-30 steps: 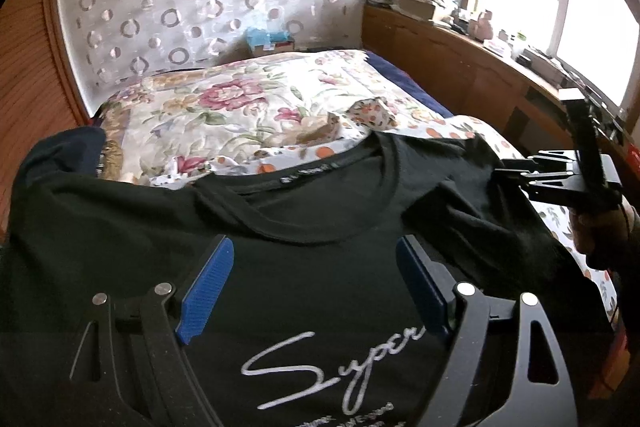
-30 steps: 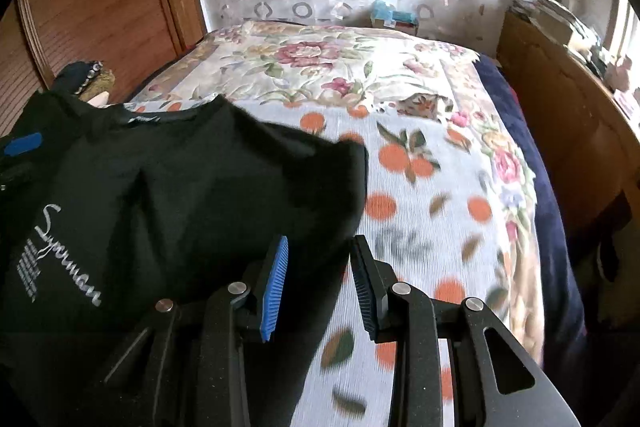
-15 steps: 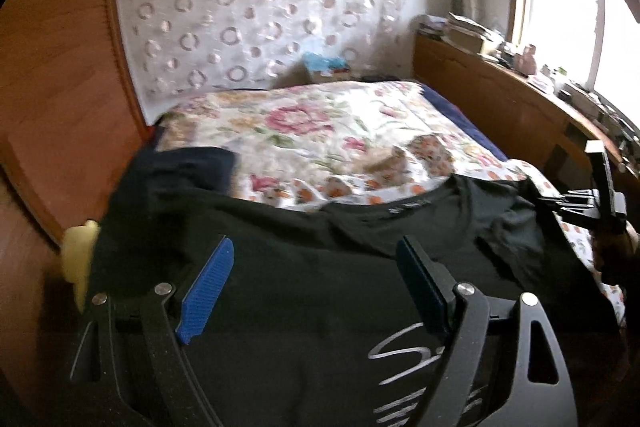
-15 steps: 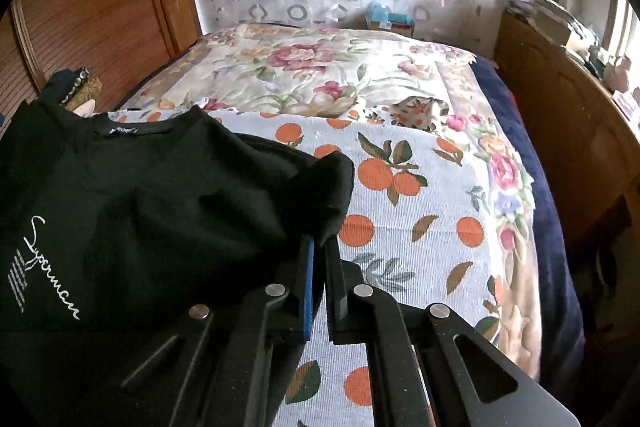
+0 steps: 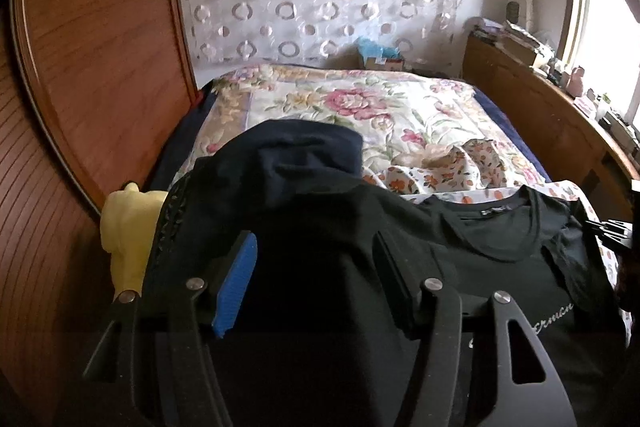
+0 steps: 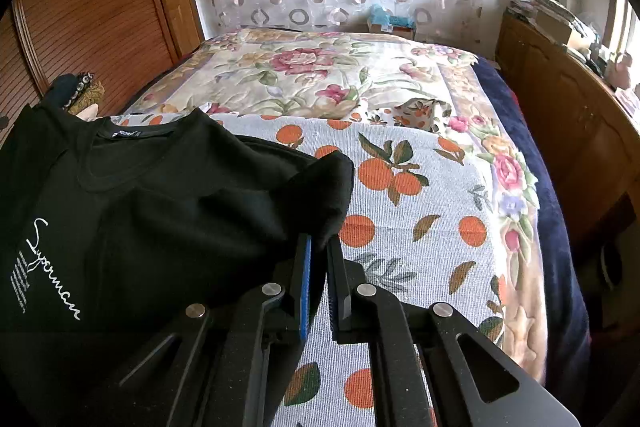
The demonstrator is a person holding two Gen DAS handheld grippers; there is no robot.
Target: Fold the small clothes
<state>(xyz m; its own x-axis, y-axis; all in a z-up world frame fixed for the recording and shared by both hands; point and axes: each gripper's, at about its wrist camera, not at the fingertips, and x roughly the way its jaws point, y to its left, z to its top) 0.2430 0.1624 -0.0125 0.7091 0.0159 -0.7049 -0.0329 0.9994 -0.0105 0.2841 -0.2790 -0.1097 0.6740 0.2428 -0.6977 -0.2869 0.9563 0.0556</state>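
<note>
A black T-shirt [image 6: 168, 211] with white script print lies front up on the bed; it also shows in the left wrist view [image 5: 480, 259]. My right gripper [image 6: 318, 267] is shut on the T-shirt's right sleeve edge at the shirt's side. My left gripper [image 5: 316, 267] is open, with its jaws partly closed, and sits over the shirt's left shoulder and sleeve area. Whether it touches the cloth I cannot tell. The right gripper's body shows at the far right edge of the left wrist view [image 5: 612, 227].
An orange-print sheet [image 6: 420, 207] covers the near bed, a floral quilt [image 6: 320, 75] the far part. A navy garment [image 5: 304, 151] and a yellow soft item [image 5: 128, 223] lie by the wooden wardrobe [image 5: 80, 87]. A wooden sideboard [image 6: 568, 115] runs along the right.
My right gripper closed on the sleeve edge. My left gripper swung left across the shirt toward its left shoulder, and its jaws narrowed.
</note>
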